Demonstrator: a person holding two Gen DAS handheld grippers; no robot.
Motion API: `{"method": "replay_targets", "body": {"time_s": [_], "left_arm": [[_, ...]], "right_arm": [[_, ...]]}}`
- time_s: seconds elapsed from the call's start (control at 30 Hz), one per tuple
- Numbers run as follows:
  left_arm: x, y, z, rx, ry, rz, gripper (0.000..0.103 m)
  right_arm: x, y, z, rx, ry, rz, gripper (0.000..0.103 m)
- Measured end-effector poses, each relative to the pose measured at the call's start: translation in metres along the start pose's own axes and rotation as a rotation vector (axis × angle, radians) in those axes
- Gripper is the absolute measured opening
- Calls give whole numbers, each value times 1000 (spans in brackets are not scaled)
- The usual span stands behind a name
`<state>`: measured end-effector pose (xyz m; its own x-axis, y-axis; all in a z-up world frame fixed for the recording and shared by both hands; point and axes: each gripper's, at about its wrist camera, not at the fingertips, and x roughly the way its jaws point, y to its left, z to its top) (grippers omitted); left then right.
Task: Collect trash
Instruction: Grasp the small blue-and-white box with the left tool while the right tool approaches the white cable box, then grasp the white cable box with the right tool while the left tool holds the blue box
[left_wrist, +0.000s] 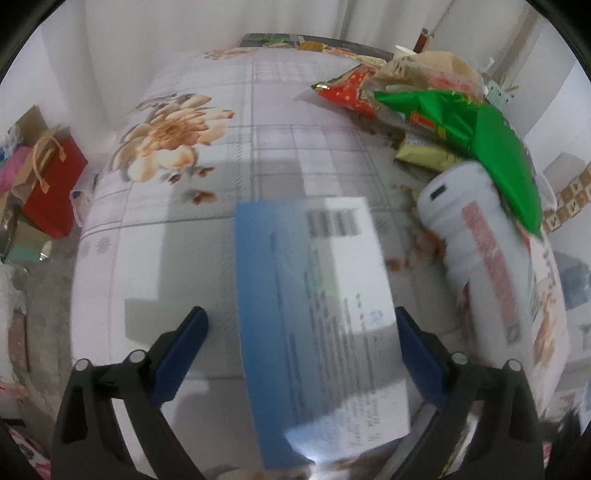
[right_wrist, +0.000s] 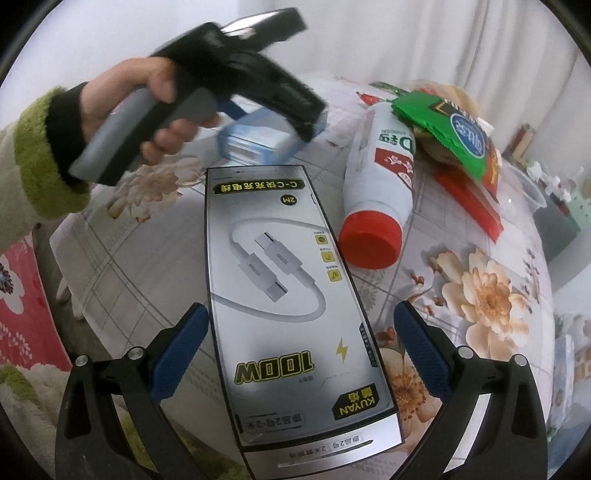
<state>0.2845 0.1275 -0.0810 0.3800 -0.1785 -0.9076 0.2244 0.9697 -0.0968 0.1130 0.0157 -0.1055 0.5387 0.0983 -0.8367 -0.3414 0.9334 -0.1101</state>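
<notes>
Hovering over the flowered worktop (left_wrist: 184, 229), the left tool (left_wrist: 301, 321) has its blue pads spread wide, with a blue-and-white flat box (left_wrist: 317, 314) lying between them; the right pad sits just at the box's edge, the left pad stands apart from it, and the picture is too blurred to tell whether either one touches. Ahead and to the right of this tool lies a white bottle (left_wrist: 476, 254) on its side, and past it a heap of wrappers with a green packet (left_wrist: 491, 147) on top and a red packet (left_wrist: 343, 92) at the far left of the heap. Off the worktop's left edge, a red gift bag (left_wrist: 55, 184) stands on the floor.

From the right wrist, the right tool (right_wrist: 301, 325) is likewise spread open over a silver cable box (right_wrist: 291, 306), which lies flat between the pads; the left pad is just beside the box's edge, the right pad clear of it. Just ahead and right of this tool is the same white bottle (right_wrist: 380, 184), red cap toward the camera, touching the wrapper heap beyond. Ahead and left, a person's hand (right_wrist: 147, 107) in a green-cuffed sleeve grips the left tool's handle above the blue-and-white box (right_wrist: 255, 140).
</notes>
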Motion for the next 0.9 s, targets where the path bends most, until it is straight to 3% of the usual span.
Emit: {"method": "replay_targets", "body": {"time_s": [0.17,0.37,0.53,0.6,0.83,0.9], "left_arm": [[-5,-1,-15,75,-15,52,76],[-14,-7,-37,117,-19,40,75],[-33,-16,-67,84,2,-37,75],[-36,-18,-77,76,6,-54,76],[-33,-18,-82,82,17,-44,98],[-34,-20,-84,94,14,-41,98]], "right_arm": [[-1,-4,-4,20,3,-4,97],[-5,-12,-12,51,13,10,95],[-11,-15,-18,57,15,1,95],[-12,-18,-16,73,9,17,95],[-8,-13,-8,66,24,24,95],[-6,-10,-8,58,28,19,95]]}}
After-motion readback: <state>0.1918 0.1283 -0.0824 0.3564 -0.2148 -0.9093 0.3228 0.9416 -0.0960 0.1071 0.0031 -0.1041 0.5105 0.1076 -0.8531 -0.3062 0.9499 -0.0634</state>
